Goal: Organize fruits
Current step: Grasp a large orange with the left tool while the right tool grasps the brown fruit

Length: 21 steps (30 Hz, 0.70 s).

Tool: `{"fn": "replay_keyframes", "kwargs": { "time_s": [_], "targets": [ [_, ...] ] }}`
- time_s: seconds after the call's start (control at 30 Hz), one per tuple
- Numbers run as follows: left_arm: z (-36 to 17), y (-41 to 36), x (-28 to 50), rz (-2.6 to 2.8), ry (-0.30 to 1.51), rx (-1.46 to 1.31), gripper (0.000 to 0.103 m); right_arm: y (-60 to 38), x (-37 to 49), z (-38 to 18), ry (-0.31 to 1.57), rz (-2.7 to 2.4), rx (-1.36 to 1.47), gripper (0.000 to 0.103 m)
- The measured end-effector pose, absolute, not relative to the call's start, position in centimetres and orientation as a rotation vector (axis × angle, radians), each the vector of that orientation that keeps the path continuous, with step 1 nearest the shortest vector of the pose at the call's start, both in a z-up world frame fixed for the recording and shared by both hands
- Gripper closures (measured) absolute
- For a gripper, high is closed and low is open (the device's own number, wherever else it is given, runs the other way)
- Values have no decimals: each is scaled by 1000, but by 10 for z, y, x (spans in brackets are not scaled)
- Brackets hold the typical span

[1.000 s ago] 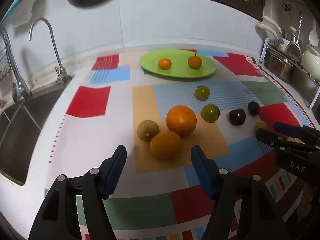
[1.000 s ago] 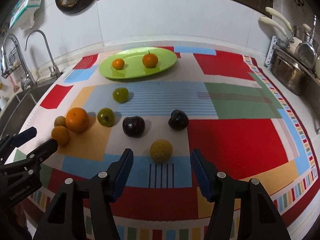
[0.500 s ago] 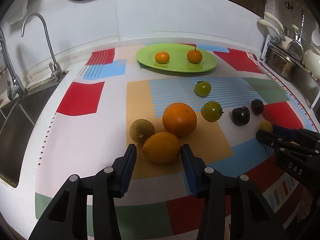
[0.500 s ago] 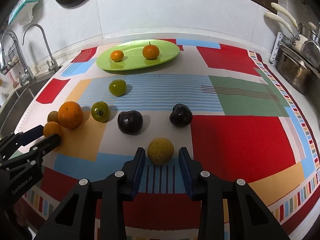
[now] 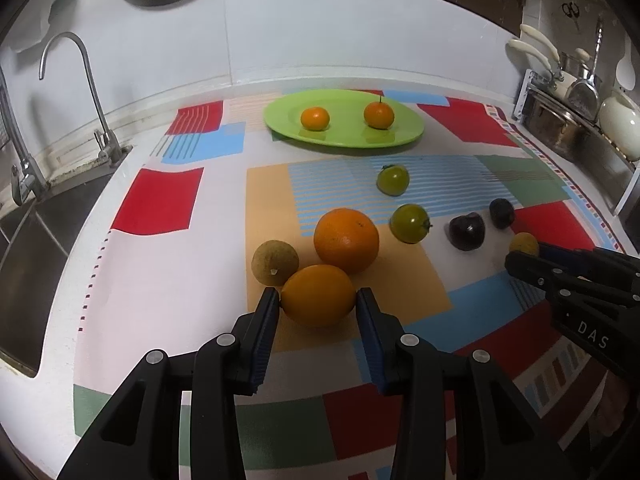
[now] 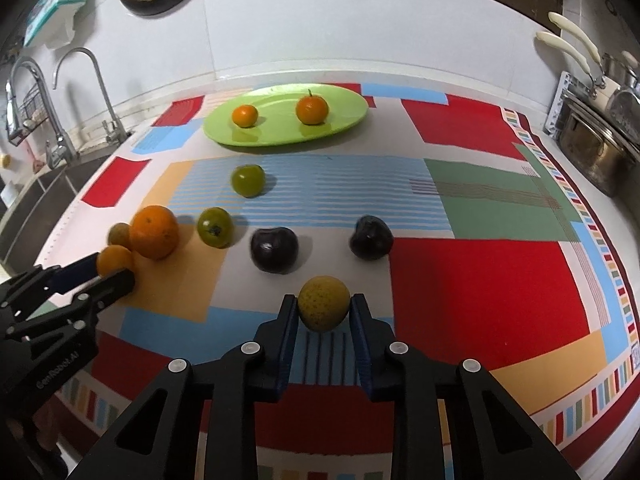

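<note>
My left gripper [image 5: 318,300] is shut on a yellow-orange citrus [image 5: 319,295] that rests on the patterned cloth, next to a brown kiwi [image 5: 275,262] and a large orange [image 5: 346,239]. My right gripper [image 6: 324,307] is shut on a small speckled yellow fruit [image 6: 324,303] on the cloth. A green plate [image 6: 348,124] at the back holds two small mandarins [image 6: 312,109]. Two green tomatoes [image 6: 215,227] and two dark plums [image 6: 274,249] lie in between.
A sink [image 5: 36,248] with taps [image 5: 72,92] lies at the left. A rack with metal pots [image 6: 592,148] stands at the right edge. A white backsplash wall [image 6: 360,28] runs behind the plate.
Both grippers moved forward and down onto their fruits and closed: the left around the yellow-orange citrus, the right around the speckled yellow fruit.
</note>
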<state>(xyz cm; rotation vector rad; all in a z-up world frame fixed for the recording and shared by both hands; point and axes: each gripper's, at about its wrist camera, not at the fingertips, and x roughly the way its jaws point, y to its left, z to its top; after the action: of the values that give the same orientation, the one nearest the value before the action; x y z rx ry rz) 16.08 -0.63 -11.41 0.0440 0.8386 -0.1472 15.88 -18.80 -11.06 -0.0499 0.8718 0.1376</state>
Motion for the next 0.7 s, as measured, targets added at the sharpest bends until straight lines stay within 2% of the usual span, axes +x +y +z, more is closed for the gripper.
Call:
{"fn": "replay_keyframes", "kwargs": {
  "time_s": [0.7],
  "targets": [
    [-50,-2,151,-183,678,59,64,-156,152,-53,737,245,-75,75]
  ]
}}
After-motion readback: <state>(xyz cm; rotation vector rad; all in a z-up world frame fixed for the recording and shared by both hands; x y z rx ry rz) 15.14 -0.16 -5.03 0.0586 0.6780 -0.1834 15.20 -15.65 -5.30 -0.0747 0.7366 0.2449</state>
